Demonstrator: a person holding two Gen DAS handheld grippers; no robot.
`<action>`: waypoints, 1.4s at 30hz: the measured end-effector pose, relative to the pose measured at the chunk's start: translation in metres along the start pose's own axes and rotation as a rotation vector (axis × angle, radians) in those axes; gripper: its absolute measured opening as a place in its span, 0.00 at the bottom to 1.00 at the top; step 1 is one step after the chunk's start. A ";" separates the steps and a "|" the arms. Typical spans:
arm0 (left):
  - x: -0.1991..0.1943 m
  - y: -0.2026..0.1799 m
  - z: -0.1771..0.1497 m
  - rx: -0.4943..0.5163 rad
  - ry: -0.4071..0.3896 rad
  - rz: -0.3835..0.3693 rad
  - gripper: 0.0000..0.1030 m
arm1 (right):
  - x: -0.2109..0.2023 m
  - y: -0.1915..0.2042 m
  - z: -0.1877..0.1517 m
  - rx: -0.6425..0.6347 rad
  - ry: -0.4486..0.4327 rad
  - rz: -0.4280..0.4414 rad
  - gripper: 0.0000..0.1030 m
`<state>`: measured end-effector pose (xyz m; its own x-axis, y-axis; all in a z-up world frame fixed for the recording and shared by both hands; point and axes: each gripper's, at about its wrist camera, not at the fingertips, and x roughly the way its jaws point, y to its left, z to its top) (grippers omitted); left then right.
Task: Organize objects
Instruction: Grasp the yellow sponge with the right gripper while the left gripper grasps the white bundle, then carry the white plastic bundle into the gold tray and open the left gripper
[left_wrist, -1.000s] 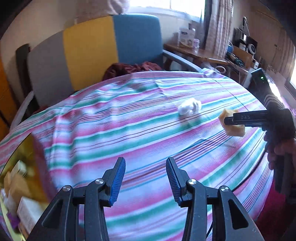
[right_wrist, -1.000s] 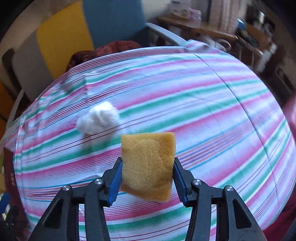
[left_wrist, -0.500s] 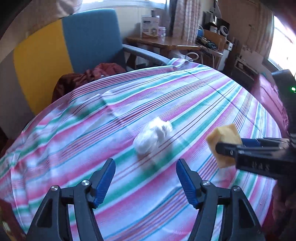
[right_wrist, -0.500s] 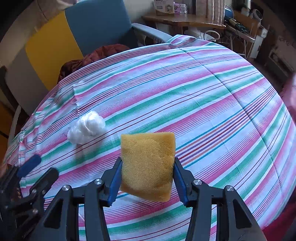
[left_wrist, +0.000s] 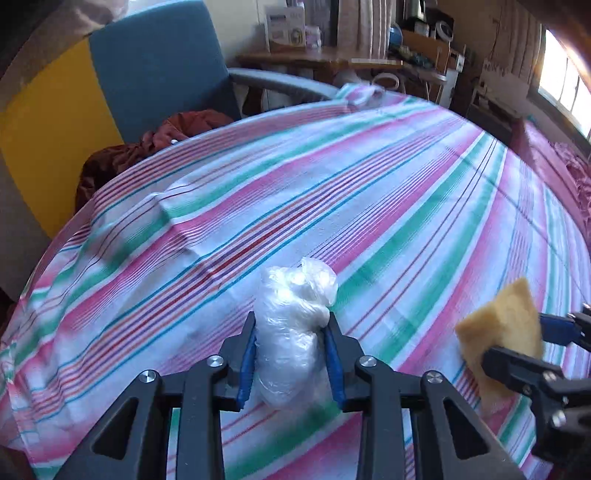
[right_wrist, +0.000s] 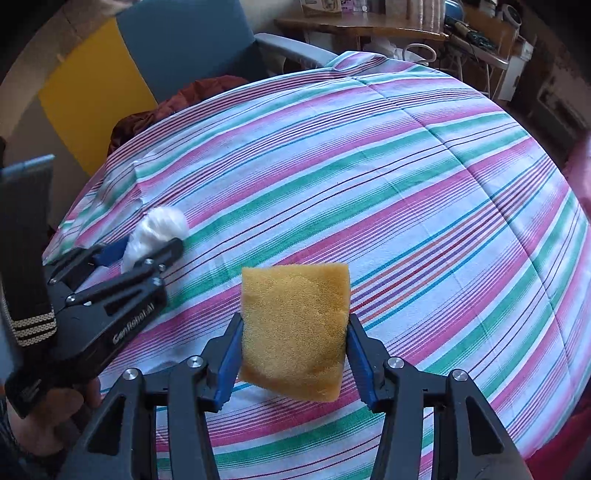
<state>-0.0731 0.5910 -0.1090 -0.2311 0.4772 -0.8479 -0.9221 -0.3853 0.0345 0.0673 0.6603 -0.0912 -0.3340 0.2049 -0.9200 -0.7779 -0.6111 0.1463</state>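
My left gripper (left_wrist: 291, 325) is shut on a crumpled clear plastic bag (left_wrist: 291, 325) that rests on the striped tablecloth (left_wrist: 332, 184). The bag also shows in the right wrist view (right_wrist: 155, 230) between the left gripper's fingers (right_wrist: 147, 251). My right gripper (right_wrist: 293, 328) is shut on a yellow sponge (right_wrist: 295, 325) and holds it above the cloth. The sponge also shows at the right edge of the left wrist view (left_wrist: 502, 328), to the right of the bag.
A chair with a blue and yellow back (left_wrist: 110, 81) stands behind the table, with dark red cloth (left_wrist: 147, 144) on its seat. A cluttered wooden desk (left_wrist: 332, 59) stands at the back. The striped cloth has a fold at the far left (right_wrist: 140, 177).
My left gripper has moved forward to the plastic bag and shut on it. My right gripper holds the sponge as before.
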 end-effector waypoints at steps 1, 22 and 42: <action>-0.010 0.004 -0.010 -0.018 -0.021 0.001 0.31 | 0.000 0.003 0.000 -0.016 -0.002 0.005 0.51; -0.200 0.042 -0.198 -0.332 -0.187 0.272 0.31 | 0.001 0.121 -0.060 -0.503 -0.004 0.253 0.51; -0.228 0.049 -0.235 -0.415 -0.197 0.259 0.31 | 0.009 0.130 -0.065 -0.534 -0.022 0.240 0.50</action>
<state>0.0072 0.2775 -0.0380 -0.5257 0.4489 -0.7225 -0.6359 -0.7716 -0.0166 -0.0024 0.5327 -0.1044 -0.4831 0.0260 -0.8752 -0.3050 -0.9420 0.1404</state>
